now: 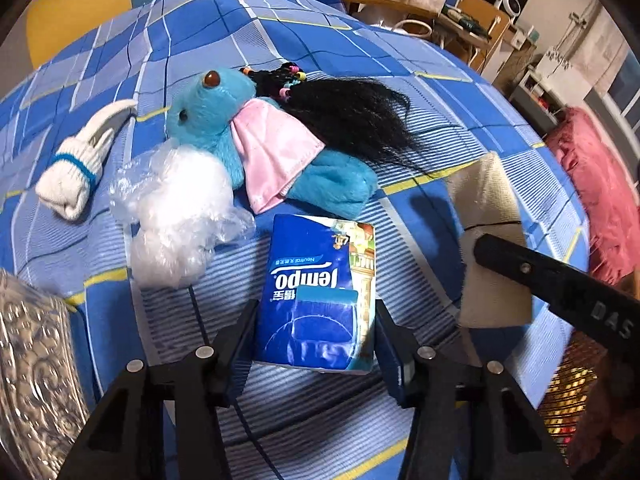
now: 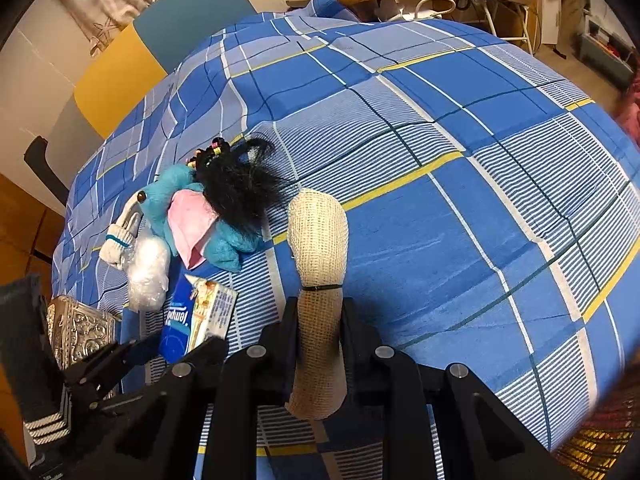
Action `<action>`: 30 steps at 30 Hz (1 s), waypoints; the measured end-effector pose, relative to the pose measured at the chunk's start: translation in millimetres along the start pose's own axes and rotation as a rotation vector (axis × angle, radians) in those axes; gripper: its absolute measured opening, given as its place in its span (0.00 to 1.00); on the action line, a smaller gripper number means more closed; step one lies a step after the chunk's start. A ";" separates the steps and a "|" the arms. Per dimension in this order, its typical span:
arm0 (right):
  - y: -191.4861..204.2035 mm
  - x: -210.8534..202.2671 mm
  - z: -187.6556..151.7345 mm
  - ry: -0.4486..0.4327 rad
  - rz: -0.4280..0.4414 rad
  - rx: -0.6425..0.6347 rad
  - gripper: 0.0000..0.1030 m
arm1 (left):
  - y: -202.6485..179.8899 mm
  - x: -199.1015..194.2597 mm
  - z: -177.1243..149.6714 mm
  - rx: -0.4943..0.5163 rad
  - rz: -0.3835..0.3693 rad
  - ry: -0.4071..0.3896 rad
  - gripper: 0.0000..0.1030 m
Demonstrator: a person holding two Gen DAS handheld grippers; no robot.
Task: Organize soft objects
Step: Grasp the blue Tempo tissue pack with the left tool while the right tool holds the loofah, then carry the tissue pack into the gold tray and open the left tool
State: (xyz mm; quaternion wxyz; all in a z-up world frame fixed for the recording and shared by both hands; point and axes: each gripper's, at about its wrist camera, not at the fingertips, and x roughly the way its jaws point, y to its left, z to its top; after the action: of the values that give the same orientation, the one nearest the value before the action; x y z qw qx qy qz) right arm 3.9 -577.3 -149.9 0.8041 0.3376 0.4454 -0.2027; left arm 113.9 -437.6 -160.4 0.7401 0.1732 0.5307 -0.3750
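A blue Tempo tissue pack (image 1: 320,264) lies on the bed between the fingers of my left gripper (image 1: 316,312), and both pads touch its sides. Beyond it lie a blue plush toy (image 1: 216,120) with a pink cape, a black wig (image 1: 352,116) with coloured beads, a white sock (image 1: 76,168) with a blue band, and a clear bag of white stuffing (image 1: 176,216). My right gripper (image 2: 320,312) is shut on a beige mesh-wrapped roll (image 2: 320,232) tied with a black band, held just above the sheet to the right of the tissue pack (image 2: 188,320).
A blue checked sheet (image 2: 460,220) covers the bed. A silver embossed box (image 1: 32,360) sits at the near left edge. A woven basket (image 1: 576,400) shows at the lower right, and a red cushion (image 1: 596,188) lies off the right side. Desks and shelves stand behind.
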 end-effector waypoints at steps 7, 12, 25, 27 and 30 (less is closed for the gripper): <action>3.4 1.7 -0.9 0.000 0.002 -0.028 0.19 | 12.2 -41.1 -16.0 -0.068 -0.070 -0.059 0.52; 6.6 2.6 -1.8 -0.001 -0.013 -0.056 0.19 | 13.2 -80.1 -30.4 -0.083 -0.132 -0.100 0.52; 12.9 2.0 -4.5 -0.024 -0.068 -0.117 0.19 | 62.9 -233.3 -50.7 -0.076 -0.190 -0.342 0.52; 14.6 1.7 -5.1 -0.031 -0.090 -0.130 0.19 | 79.1 -249.1 -54.9 -0.088 -0.176 -0.369 0.52; 15.6 0.7 -4.9 -0.042 -0.110 -0.144 0.19 | 113.3 -270.1 -59.2 -0.130 -0.150 -0.406 0.52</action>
State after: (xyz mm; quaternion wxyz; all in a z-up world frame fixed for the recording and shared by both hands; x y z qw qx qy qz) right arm 11.2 -563.1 -146.7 0.8231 0.2497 0.4598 -0.2208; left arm 116.9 -224.0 48.6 0.8114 0.0060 0.4052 -0.4212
